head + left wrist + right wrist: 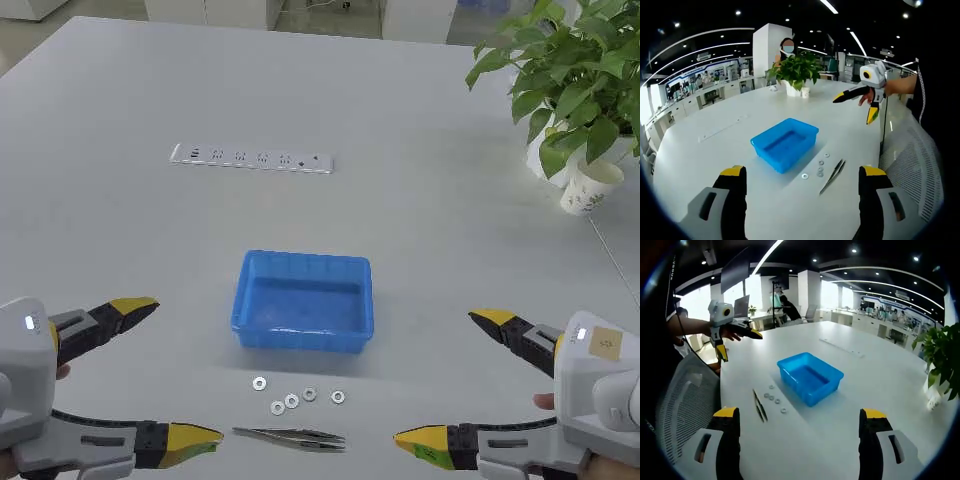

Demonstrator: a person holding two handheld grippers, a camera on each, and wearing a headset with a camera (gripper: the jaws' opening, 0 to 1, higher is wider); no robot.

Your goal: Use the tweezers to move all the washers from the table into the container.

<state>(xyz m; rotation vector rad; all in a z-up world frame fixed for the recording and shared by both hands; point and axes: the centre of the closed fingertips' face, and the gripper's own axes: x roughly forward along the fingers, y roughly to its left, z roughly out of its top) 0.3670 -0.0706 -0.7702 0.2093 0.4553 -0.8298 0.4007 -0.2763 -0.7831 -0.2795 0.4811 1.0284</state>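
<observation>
five washers (291, 401) lie on the white table (450, 200) in a loose row at 6 o'clock from the one blue container (303, 300), all of them outside it. one pair of tweezers (288, 436) lies flat a little further toward 6 o'clock, near the washers, and i cannot tell whether it touches any.

there are two grippers. the left gripper (188, 368) sits at 8 o'clock from the container and the right gripper (435, 377) at 4 o'clock. each has its two yellow-tipped jaws spread wide with nothing between them, and each is clear of the tweezers and washers.

one power strip (250, 158) lies at 11 o'clock from the container. one potted plant (575, 70) stands at 2 o'clock, with one paper cup (590, 187) just beside it.

the bottom corners of the head view cut off both gripper bodies. the plant runs off the top and right edges, and its leaves hide most of its pot. in the two gripper views the washers are tiny specks, too small to count surely. the tweezer tips are too thin to tell whether they meet.
</observation>
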